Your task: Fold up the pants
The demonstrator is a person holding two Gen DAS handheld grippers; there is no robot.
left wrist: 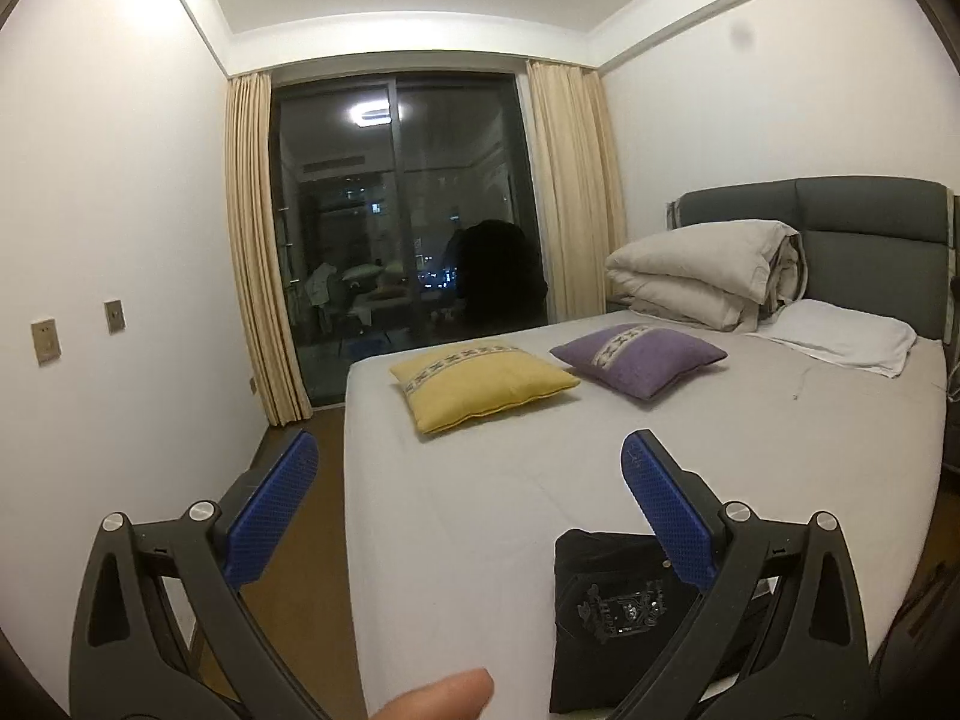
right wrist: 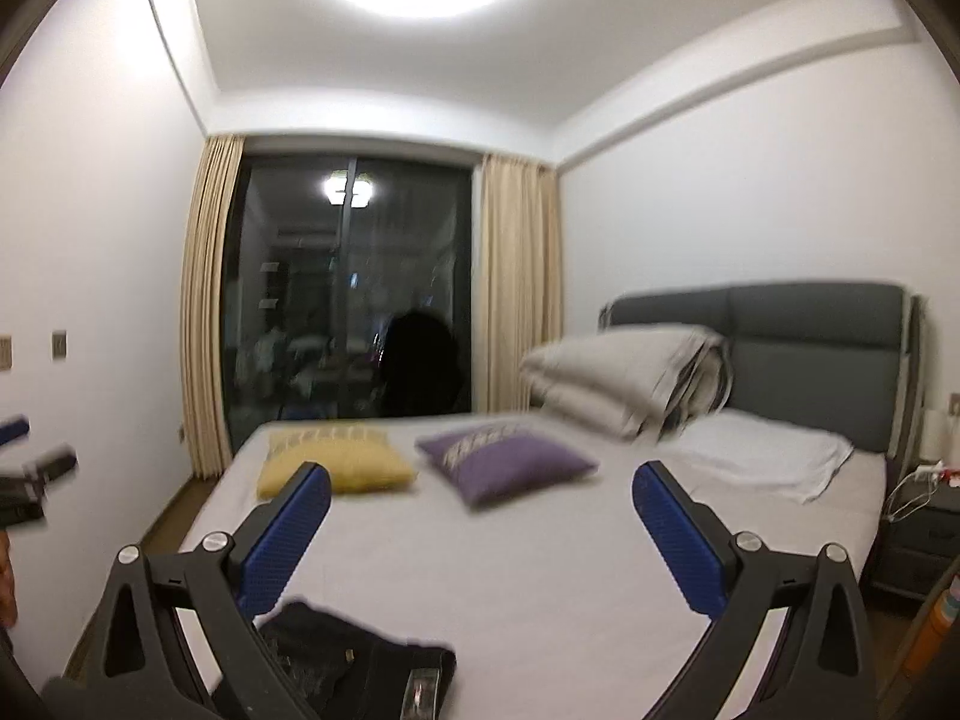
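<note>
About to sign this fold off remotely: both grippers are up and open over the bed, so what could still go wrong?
1. The black pants lie near the bed's front edge; a nudge could slide them off.
2. The right view is blurred, so I cannot confirm the fold is tidy.
3. The left gripper and right gripper, both open, hang above the bundle; lowering carelessly might snag it.

Black pants (left wrist: 618, 612) with a pale emblem lie on a white bed (left wrist: 510, 510) beside yellow (left wrist: 480, 384) and purple (left wrist: 639, 357) cushions, each with a patterned band; cream curtains (left wrist: 258, 240) hang behind.
</note>
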